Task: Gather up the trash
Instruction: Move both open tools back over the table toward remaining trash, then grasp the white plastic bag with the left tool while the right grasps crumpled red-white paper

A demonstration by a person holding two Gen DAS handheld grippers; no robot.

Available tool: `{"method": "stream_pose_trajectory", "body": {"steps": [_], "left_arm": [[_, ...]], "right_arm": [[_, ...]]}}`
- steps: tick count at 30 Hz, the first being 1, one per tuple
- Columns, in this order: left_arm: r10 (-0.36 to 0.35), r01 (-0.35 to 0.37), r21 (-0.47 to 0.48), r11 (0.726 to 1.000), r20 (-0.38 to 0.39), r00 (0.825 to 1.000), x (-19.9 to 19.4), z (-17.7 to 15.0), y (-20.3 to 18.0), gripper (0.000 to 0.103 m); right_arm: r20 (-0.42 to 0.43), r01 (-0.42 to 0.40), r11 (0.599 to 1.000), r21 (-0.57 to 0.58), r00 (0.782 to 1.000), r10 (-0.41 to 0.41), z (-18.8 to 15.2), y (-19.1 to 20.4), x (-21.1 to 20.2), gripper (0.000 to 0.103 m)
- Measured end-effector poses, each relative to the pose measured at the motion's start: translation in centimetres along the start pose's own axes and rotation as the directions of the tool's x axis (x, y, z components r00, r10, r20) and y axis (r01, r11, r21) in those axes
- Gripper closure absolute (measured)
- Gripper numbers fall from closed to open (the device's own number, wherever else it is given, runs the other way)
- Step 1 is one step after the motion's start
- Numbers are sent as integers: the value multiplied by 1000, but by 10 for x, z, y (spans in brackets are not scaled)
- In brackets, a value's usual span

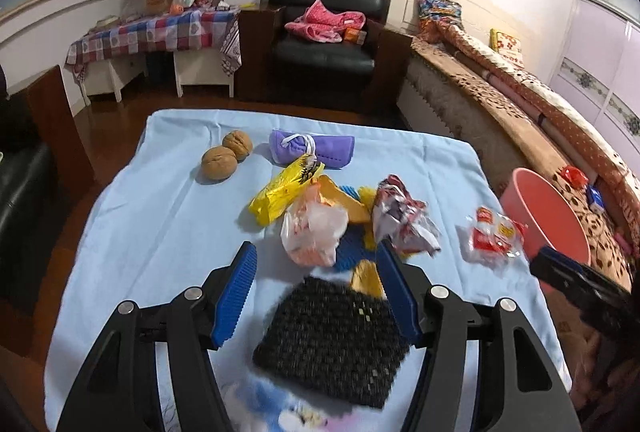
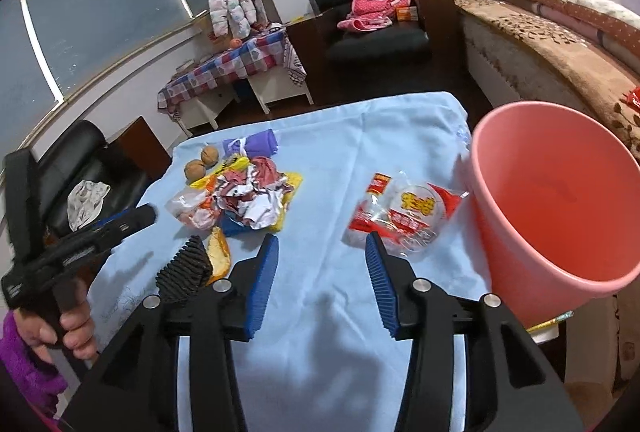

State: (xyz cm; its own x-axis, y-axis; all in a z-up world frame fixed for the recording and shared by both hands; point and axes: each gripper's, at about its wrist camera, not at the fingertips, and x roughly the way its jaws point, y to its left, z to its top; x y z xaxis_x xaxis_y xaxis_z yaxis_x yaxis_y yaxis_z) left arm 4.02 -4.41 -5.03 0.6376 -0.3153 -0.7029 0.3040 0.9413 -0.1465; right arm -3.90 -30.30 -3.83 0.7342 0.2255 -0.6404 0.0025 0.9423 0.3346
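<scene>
A: Left gripper (image 1: pixel 318 268)?
B: Ribbed blue fingers spread, empty, above a knobbly black pad (image 1: pixel 332 342).
A: Right gripper (image 2: pixel 323 258)?
B: Parted too. Crinkly wrappers (image 2: pixel 248 199) lie left of the smooth pink bucket (image 2: pixel 560 199).

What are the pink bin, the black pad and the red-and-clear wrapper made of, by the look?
Pink bin: moulded plastic, smooth, matte, one even colour. Black pad: probably woven or knitted fibre, going by its coarse grid texture; blur leaves it open. Red-and-clear wrapper: thin glossy plastic film, see-through, crinkled, with printing.
</scene>
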Motion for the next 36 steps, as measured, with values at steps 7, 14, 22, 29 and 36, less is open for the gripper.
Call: {"method": "stream_pose_trajectory", "body": {"steps": [7, 14, 22, 29, 36], "left_arm": [[29, -29, -2, 1000, -37, 999, 39, 9, 2, 52], [-6, 6, -2, 1000, -29, 1000, 40, 10, 9, 77], [-71, 72, -46, 996, 21, 997, 12, 8, 25, 84], [-103, 106, -68, 992, 41, 994, -4, 2, 33, 84], [-110, 113, -74, 991, 35, 993, -5, -1, 34, 84]], "right_arm": [[-38, -43, 998, -50, 998, 41, 11, 21, 18, 57], [-83, -52, 994, -99, 996, 44, 22, 45, 45, 53], [-128, -53, 995, -86, 991, 41, 35, 53, 80, 51], [-189, -23, 997, -69, 982, 10, 32, 50, 108, 51], [-164, 1, 997, -72, 986, -13, 30, 50, 111, 54]]}}
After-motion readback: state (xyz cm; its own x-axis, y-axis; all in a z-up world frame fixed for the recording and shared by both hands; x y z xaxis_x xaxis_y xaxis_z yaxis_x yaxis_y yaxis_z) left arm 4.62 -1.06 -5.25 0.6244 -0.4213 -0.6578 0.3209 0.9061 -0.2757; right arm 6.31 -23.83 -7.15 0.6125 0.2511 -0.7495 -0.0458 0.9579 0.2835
